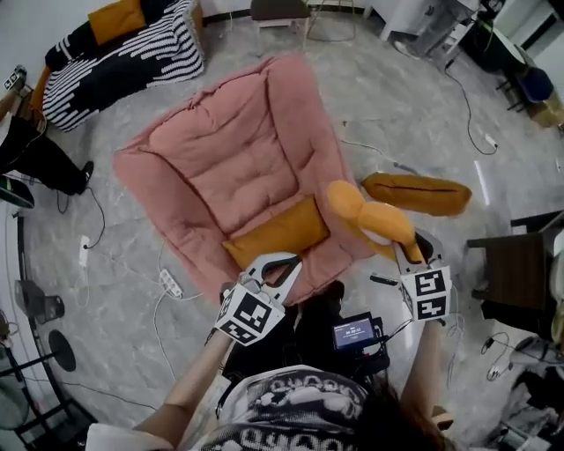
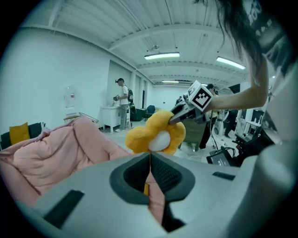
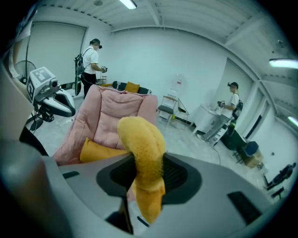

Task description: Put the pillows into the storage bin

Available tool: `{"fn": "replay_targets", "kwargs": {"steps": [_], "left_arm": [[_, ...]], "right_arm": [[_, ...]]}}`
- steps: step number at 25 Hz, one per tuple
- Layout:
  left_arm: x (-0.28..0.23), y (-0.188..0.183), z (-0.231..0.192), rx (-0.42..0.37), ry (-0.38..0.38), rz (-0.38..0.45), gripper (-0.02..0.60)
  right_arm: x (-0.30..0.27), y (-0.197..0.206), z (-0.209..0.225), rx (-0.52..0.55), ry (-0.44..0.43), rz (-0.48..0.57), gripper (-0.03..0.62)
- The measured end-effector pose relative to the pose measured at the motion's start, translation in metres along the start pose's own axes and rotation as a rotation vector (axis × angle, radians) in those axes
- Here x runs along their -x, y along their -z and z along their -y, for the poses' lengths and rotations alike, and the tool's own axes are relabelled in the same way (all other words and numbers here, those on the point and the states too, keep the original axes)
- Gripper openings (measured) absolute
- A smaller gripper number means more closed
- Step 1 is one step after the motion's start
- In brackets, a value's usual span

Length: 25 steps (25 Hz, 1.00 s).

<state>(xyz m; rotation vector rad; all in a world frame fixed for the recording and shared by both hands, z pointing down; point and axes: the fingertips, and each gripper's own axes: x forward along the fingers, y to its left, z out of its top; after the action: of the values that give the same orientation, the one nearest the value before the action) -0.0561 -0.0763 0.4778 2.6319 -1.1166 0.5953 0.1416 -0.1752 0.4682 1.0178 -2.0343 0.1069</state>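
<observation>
My right gripper (image 1: 414,247) is shut on a yellow flower-shaped pillow (image 1: 371,217) and holds it in the air over the near right edge of a large pink cushion (image 1: 238,158). In the right gripper view the pillow (image 3: 142,139) is pinched between the jaws of that gripper (image 3: 144,179). An orange rectangular pillow (image 1: 278,231) lies on the pink cushion's near edge. A second orange pillow (image 1: 419,194) lies on the floor to the right. My left gripper (image 1: 286,264) hovers just in front of the orange pillow, shut and holding nothing. No storage bin shows.
A black-and-white striped seat (image 1: 132,48) with an orange cushion stands at the far left, a chair (image 1: 280,11) behind the pink cushion. A power strip (image 1: 169,282) and cables lie on the floor. Dark furniture (image 1: 520,264) is at the right. People (image 3: 91,62) stand in the background.
</observation>
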Motion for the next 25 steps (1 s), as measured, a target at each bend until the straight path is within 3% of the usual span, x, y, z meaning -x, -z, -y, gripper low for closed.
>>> {"fn": "replay_targets", "kwargs": {"steps": [5,10,16,25], "left_arm": [[-0.046,-0.022,0.048,-0.045,0.091,-0.010,0.014],[-0.095,-0.040,0.094,-0.061,0.130,-0.029,0.014],[-0.146,-0.051,0.153,-0.043,0.132,-0.080,0.013],[-0.204,-0.060,0.202,-0.009,0.167,-0.101,0.013]], "right_arm": [[0.053,0.093,0.051,-0.130,0.112,-0.096,0.147],[0.068,0.186,0.092,-0.235,0.139,-0.168,0.147],[0.039,0.274,0.124,-0.290,0.077,-0.209,0.147],[-0.068,0.350,0.166,-0.284,-0.024,-0.289,0.149]]}}
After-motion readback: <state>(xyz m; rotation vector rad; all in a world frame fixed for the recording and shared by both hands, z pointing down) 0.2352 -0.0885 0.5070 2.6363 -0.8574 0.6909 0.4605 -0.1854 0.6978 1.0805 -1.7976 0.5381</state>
